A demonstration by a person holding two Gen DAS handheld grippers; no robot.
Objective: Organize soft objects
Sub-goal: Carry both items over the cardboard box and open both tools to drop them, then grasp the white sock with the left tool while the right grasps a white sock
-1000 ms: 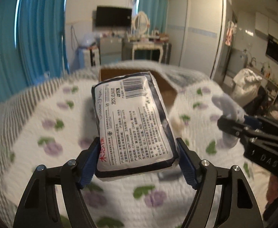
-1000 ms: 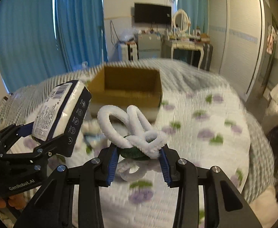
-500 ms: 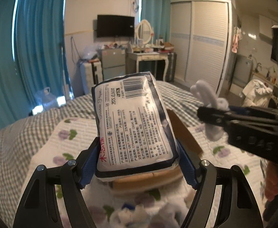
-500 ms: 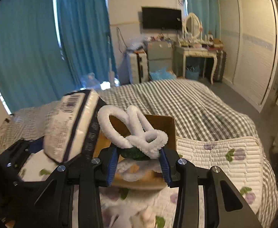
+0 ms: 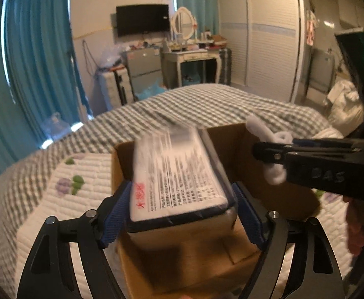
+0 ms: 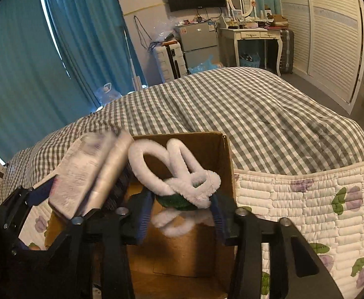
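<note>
Left wrist view had the cardboard box point(image 5: 234, 149) on the quilted bedspread point(image 5: 65, 199), open-topped, the drop spot. Over it the left gripper point(image 5: 182, 211) looked spread, the blurred tissue pack point(image 5: 177, 172) loose between its pads, apparently slipping. Right gripper point(image 6: 180, 214) clamped a white fuzzy loop toy point(image 6: 174, 172), green-cored, above the box's right side.

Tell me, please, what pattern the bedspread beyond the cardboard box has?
The bedspread is a grey-and-white check, clearest in the right wrist view.
</note>
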